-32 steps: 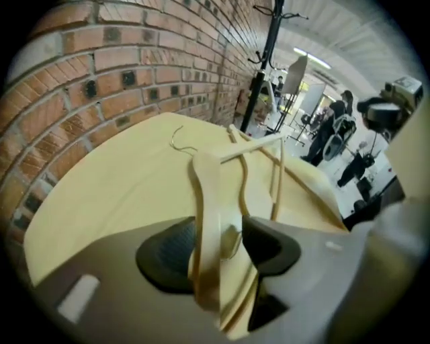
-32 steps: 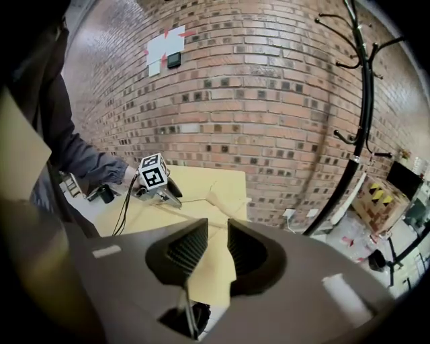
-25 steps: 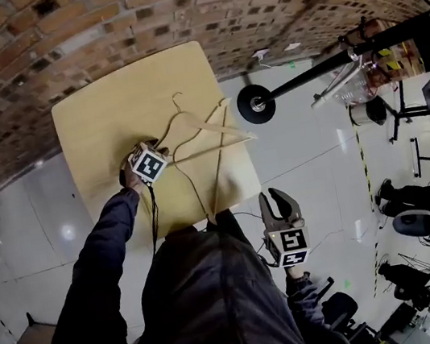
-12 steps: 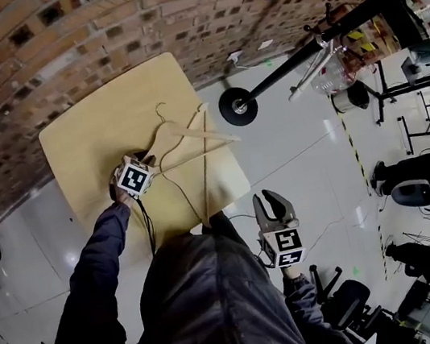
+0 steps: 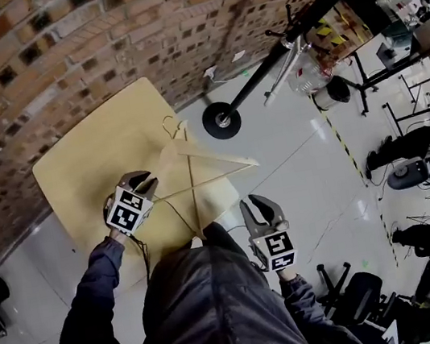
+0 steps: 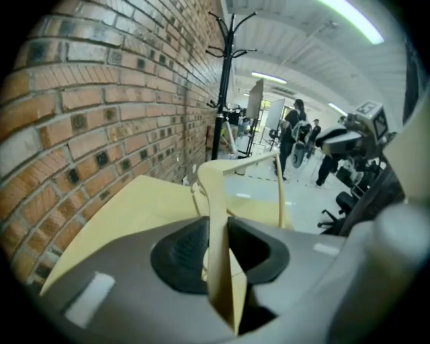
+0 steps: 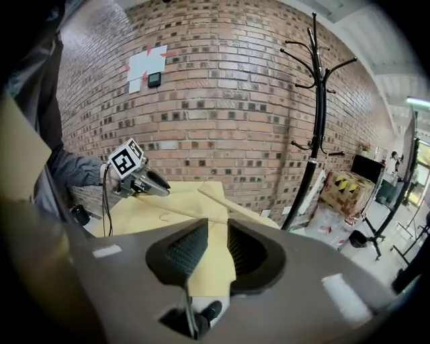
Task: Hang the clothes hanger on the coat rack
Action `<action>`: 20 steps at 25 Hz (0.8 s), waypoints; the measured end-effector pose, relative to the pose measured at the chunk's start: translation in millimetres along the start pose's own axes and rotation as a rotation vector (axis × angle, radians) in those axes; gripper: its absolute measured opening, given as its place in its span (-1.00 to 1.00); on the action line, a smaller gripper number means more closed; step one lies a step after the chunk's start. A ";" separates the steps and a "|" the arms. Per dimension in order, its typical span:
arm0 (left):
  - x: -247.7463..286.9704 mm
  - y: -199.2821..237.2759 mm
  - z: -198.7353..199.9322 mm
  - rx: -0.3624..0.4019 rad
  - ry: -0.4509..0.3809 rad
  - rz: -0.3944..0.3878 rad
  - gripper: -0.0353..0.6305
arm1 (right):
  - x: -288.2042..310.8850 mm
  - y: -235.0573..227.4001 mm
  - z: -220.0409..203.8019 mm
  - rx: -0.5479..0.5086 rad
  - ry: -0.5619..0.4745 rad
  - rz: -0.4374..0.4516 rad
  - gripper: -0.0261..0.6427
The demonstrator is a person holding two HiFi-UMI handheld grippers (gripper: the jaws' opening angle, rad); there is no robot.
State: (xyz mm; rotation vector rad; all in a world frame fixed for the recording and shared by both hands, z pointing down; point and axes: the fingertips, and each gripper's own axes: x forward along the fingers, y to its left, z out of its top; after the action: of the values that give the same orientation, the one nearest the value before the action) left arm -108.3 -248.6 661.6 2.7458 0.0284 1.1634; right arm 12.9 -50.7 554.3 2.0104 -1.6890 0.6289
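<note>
A pale wooden clothes hanger (image 5: 216, 152) hangs in the air over the light wooden table (image 5: 84, 168), its metal hook (image 5: 171, 125) pointing at the brick wall. My left gripper (image 5: 145, 185) has just closed its jaws on one end of the hanger. In the left gripper view the hanger's arm (image 6: 218, 215) is pinched between the pads. The black coat rack (image 5: 276, 50) stands right of the table, its round base (image 5: 221, 119) on the floor. My right gripper (image 5: 259, 199) hovers near my body with a narrow gap between its jaws and nothing in it (image 7: 215, 235).
A brick wall (image 5: 58, 63) runs behind the table. The coat rack's hooks (image 7: 316, 47) reach high beside the wall. A box with yellow-black tape (image 7: 346, 188), stands, office chairs (image 5: 347, 300) and people (image 6: 295, 134) fill the room to the right.
The hanger lay flat on the table a second ago. My left gripper now holds it raised above the tabletop. My right gripper has barely shifted.
</note>
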 end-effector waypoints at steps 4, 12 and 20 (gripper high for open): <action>-10.8 -29.5 36.5 0.077 -0.043 -0.041 -0.63 | -15.4 -6.2 1.1 0.009 -0.021 -0.036 -0.63; -5.7 -83.4 88.0 0.186 -0.107 -0.115 -0.63 | -60.2 -28.6 -18.5 0.051 -0.061 -0.137 -0.63; 13.7 -145.9 137.6 0.342 -0.117 -0.143 -0.63 | -118.9 -75.2 -53.1 0.140 -0.112 -0.253 -0.64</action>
State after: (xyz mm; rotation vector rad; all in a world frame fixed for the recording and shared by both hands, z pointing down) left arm 6.2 -122.6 554.8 3.0368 0.4407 1.0420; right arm 65.7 86.5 522.6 2.3496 -1.4512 0.5687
